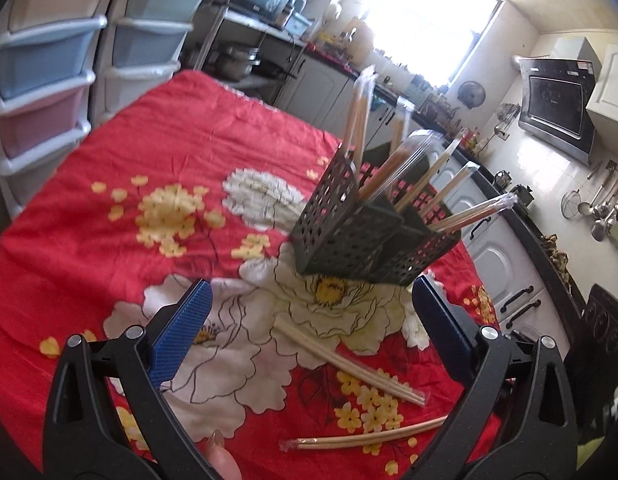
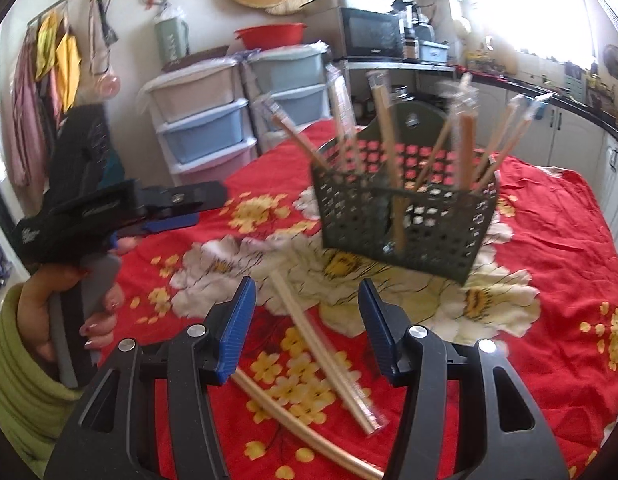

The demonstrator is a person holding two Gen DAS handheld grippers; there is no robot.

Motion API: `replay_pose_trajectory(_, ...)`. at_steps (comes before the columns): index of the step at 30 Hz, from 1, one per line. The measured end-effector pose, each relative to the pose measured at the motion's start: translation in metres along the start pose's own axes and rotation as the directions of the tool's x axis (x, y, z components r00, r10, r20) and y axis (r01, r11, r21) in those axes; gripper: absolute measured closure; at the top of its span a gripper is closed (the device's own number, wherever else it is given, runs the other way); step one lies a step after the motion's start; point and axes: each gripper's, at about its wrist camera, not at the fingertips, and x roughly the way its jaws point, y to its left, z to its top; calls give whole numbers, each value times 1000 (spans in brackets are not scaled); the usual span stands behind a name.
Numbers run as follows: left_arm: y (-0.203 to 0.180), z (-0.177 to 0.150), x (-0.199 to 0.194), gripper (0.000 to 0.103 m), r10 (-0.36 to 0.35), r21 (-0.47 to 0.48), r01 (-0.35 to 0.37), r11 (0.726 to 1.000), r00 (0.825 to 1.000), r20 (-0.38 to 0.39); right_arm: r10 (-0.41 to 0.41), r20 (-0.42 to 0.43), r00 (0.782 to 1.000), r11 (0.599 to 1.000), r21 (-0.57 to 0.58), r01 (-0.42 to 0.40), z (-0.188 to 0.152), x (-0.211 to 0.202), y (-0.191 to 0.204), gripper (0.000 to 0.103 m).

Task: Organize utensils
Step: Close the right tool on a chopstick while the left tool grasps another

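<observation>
Lying lengthwise between the right gripper's (image 2: 307, 320) empty, parted jaws, wrapped chopsticks (image 2: 329, 354) await; left gripper (image 1: 309, 328) gapes wider, farther off.

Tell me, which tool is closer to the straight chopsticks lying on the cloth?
Right. The right tool hovers open, close over the chopsticks; the left tool hangs off to one side, farther away.

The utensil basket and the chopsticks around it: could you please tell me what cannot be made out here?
- Basket, right wrist view: blurred, so its chopstick count is unclear.
- Curved chopstick pack, right wrist view: its ends are hidden behind the right gripper.
- Basket floor, left wrist view: hidden by its walls.
</observation>
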Motion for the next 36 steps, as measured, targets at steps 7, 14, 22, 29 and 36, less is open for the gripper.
replay_pose_trajectory(7, 14, -10, 17, 22, -22, -60, 17, 998, 997, -80, 38, -76, 996, 998, -49, -42, -16, 18, 19, 52)
replay_pose_trajectory(14, 24, -21, 35, 41, -79, -122, 60, 991, 984, -158, 60, -175, 983, 991, -109, -80, -32, 37, 34, 52)
replay_pose_trajectory(22, 29, -29, 58, 48, -147, -182, 105, 978, 960, -239, 78, -277, 958, 983, -140, -120, -45, 58, 40, 52)
replay_pose_trajectory(29, 34, -27, 78, 49, -171, -218, 113, 969, 948, -270, 62, -323, 944, 976, -180, -125, -49, 72, 43, 52)
replay_pose_trajectory(36, 38, -23, 89, 75, -141, -209, 84, 974, 950, -280, 36, -336, 941, 962, -243, -124, -46, 85, 57, 69)
